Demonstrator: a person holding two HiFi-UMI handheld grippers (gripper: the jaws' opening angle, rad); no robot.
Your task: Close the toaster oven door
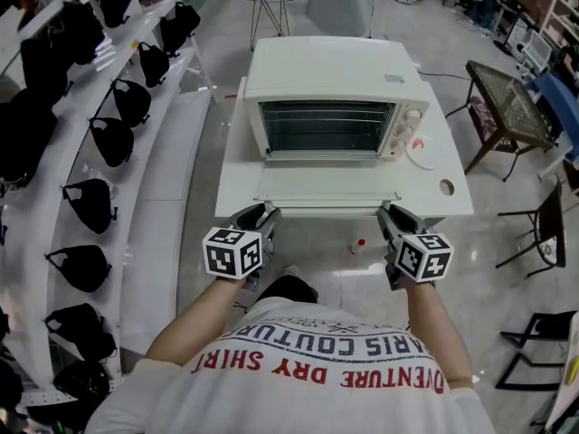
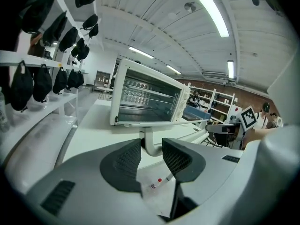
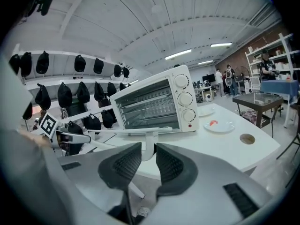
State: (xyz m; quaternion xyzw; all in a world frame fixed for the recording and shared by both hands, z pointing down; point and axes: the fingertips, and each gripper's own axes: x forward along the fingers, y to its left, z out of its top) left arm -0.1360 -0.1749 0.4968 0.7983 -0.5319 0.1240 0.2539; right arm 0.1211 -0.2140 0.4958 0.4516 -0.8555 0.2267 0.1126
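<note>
On white table (image 1: 237, 174), toaster oven (image 1: 335, 107) sits with door (image 1: 326, 188) dropped flat over near edge. Left gripper (image 1: 262, 213) pinches handle (image 1: 321, 208) at left post, right gripper (image 1: 389, 213) pinches right post. Likely reason: grip at each end lets door swing up evenly, without twisting.

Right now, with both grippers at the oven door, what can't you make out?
Head view: left gripper and right gripper cover the door handle ends; contact unseen there.
All views: toaster oven dial markings, too small.
Right gripper view: red item on plate, too small.
Head view: red-capped thing, too small.
</note>
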